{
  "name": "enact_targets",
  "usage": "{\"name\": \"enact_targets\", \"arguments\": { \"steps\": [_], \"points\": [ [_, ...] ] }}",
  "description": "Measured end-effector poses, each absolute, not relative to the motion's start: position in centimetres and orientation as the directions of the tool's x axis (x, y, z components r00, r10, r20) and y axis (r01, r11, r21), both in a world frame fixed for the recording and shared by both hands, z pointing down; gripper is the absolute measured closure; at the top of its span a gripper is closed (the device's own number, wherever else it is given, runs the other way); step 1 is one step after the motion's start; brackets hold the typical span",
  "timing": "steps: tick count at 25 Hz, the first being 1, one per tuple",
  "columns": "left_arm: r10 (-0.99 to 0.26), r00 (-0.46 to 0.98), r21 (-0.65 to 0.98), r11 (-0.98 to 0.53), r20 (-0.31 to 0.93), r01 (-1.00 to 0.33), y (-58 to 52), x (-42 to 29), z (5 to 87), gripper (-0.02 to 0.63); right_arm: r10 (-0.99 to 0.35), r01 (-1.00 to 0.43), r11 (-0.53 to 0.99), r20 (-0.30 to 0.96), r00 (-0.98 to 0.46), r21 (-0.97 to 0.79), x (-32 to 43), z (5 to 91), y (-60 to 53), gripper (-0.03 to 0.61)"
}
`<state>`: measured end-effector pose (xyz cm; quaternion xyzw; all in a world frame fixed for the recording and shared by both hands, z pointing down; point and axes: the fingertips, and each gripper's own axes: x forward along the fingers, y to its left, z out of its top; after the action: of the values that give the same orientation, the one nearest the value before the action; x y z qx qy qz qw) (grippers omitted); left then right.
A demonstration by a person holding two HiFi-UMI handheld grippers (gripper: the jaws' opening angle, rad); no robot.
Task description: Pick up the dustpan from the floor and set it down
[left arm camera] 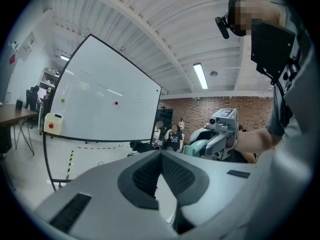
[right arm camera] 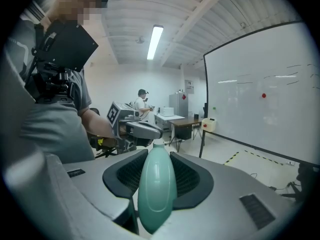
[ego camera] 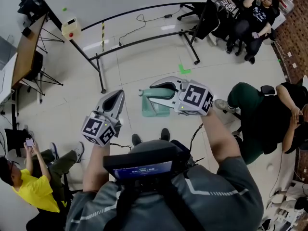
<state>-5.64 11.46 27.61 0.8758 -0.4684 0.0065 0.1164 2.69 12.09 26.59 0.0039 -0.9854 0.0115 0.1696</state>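
Observation:
A pale green dustpan hangs above the floor in front of the person, held by its handle. My right gripper is shut on that handle, and the two dark pads press its sides in the right gripper view. The dustpan's pan is hidden there behind the handle. My left gripper floats to the left of the dustpan, apart from it. Its jaws meet at the tips with nothing between them. The left gripper view also shows the right gripper with the green dustpan.
A whiteboard on a black wheeled frame stands ahead, with a cable on the floor behind it. A green tape mark lies on the floor. People sit at the right, top right and lower left. A desk is at the left.

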Motion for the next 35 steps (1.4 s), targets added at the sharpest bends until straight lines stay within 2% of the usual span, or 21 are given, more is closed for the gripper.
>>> {"name": "enact_targets", "arguments": {
  "steps": [11,17,23,27,35],
  "points": [
    [-0.809,0.577,0.194,-0.552,0.110,-0.811,10.9,-5.2,26.2,0.583,-0.028,-0.029,1.000,0.338,-0.941,0.000,3.8,25.9,11.1,0.411],
    [-0.860,0.503,0.242,-0.471,0.091,-0.849,9.3,-6.5,26.6,0.581,-0.009,-0.011,1.000,0.318,-0.948,-0.005,3.5,26.0,9.7,0.411],
    [-0.884,0.464,0.226,-0.442,0.055,-0.868,6.7,-5.7,25.2,0.580,0.035,0.030,0.999,0.293,-0.955,-0.023,3.7,25.3,6.6,0.411],
    [-0.904,0.421,0.216,-0.397,0.076,-0.892,4.3,-5.6,25.8,0.581,0.073,0.069,0.997,0.290,-0.954,-0.024,3.6,25.2,4.0,0.411],
    [-0.871,0.487,0.259,-0.456,0.071,-0.852,-3.6,-10.0,27.3,0.581,0.048,0.039,0.999,0.297,-0.954,-0.037,-0.6,26.0,-3.7,0.411]
  ]
}}
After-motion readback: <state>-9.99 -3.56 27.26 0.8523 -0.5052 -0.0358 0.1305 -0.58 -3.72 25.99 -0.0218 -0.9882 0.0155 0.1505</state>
